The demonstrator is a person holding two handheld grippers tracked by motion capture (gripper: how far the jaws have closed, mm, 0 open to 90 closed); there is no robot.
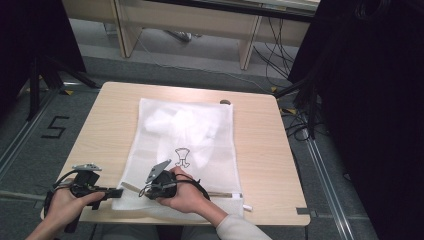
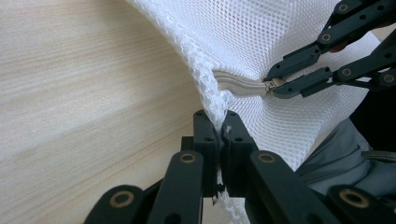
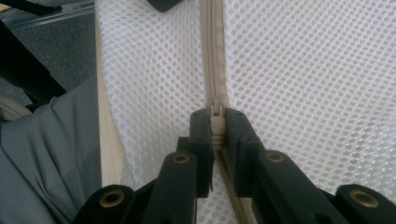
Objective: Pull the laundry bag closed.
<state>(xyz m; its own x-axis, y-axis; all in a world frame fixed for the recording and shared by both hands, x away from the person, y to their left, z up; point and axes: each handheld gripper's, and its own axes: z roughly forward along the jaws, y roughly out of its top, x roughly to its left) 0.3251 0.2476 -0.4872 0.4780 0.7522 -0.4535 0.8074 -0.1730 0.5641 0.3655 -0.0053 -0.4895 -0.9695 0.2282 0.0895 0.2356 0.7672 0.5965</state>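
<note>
- High view: a white mesh laundry bag (image 1: 182,145) is seen lying flat on the light wooden desk (image 1: 265,150), its zipped edge along the near side at about 6 o'clock. The left gripper (image 1: 118,192) is held at the bag's near corner at about 7 o'clock, and the right gripper (image 1: 145,191) just beside it, toward the middle of the near edge. A pale garment with a small printed figure can be made out inside the bag.
- Left gripper view: the left gripper's jaws are seen pressed together on the mesh corner (image 2: 218,105) of the bag, just where the zipper (image 2: 238,84) ends. At 2 o'clock the right gripper (image 2: 271,86) is seen pinched on the metal slider. The corner is judged to be held as an anchor.
- Right gripper view: the right gripper (image 3: 215,122) is clamped on the zipper pull (image 3: 215,112), its jaws brought together with only the tab between them. The beige zipper tape (image 3: 212,42) runs away toward 12 o'clock and looks closed ahead of the slider.
- Step in hand, by judgement: the slider is gripped at the end of its track, ready to be drawn along.
- The next move would call for a steady pull along the tape while the corner is kept taut, lest the mesh bunch or the tab slip out.
</note>
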